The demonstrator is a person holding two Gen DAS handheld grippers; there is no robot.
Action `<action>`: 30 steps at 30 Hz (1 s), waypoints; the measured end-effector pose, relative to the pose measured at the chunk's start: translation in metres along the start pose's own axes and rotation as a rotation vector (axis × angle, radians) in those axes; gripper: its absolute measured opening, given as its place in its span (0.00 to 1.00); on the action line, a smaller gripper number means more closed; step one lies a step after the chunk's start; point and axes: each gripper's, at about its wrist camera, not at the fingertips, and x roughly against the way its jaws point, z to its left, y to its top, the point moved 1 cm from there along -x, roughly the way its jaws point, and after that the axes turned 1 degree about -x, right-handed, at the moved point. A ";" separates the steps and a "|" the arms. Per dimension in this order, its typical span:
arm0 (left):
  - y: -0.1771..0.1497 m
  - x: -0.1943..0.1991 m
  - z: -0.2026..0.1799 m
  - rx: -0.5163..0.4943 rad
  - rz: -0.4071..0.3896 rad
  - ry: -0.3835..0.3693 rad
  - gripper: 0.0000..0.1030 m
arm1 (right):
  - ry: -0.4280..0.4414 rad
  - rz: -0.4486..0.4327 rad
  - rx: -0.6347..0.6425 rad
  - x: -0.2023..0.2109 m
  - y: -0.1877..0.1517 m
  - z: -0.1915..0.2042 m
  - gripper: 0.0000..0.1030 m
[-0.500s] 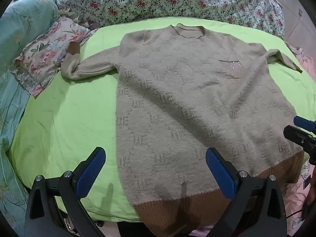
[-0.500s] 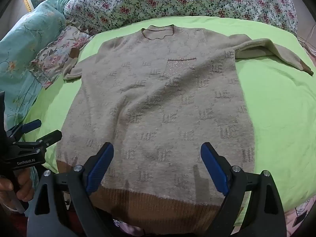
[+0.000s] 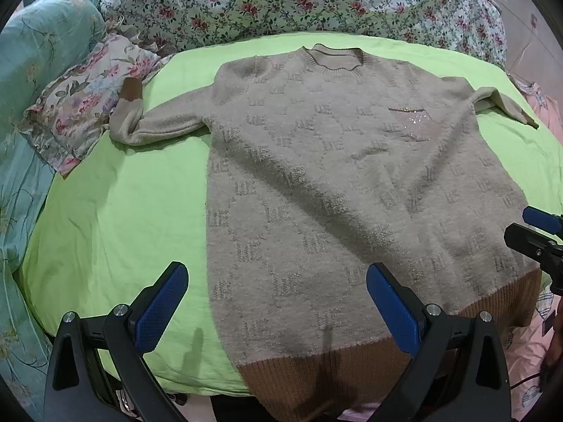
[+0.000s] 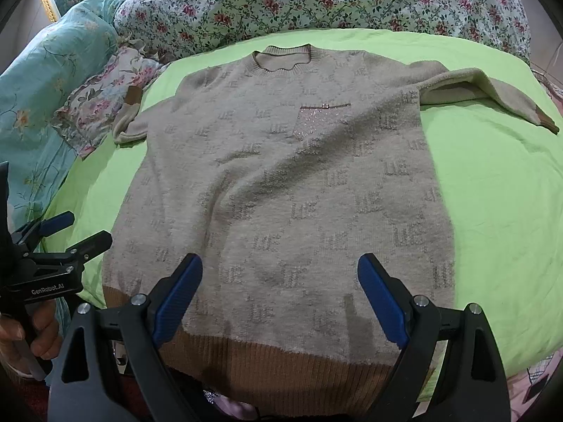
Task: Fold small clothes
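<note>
A beige knit sweater [image 3: 352, 183] with a brown ribbed hem lies flat, front up, on a lime green sheet [image 3: 116, 218]; it also shows in the right wrist view [image 4: 288, 190]. Both sleeves spread outward, the left one [image 3: 158, 119] bent at the cuff. My left gripper [image 3: 276, 302] is open and empty above the hem's left part. My right gripper [image 4: 279, 299] is open and empty above the hem's middle. Each gripper shows at the edge of the other's view, the right one [image 3: 538, 235] and the left one [image 4: 67, 235].
A floral quilt [image 3: 299, 0] is heaped behind the sweater. A floral pillow [image 3: 84, 102] and teal bedding [image 3: 31, 70] lie to the left. The bed's near edge runs under the brown hem [image 4: 281, 362]. Pink fabric [image 3: 527, 351] lies at lower right.
Both grippers have shifted slightly; the sweater lies as before and both stay open.
</note>
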 end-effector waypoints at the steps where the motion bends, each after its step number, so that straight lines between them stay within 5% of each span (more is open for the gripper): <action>1: 0.000 0.000 0.000 0.000 0.000 0.001 0.99 | 0.001 0.000 0.000 0.000 0.000 0.000 0.88; 30: 0.000 -0.001 -0.002 -0.007 0.016 0.001 0.99 | 0.013 -0.008 -0.011 0.006 0.002 -0.003 0.88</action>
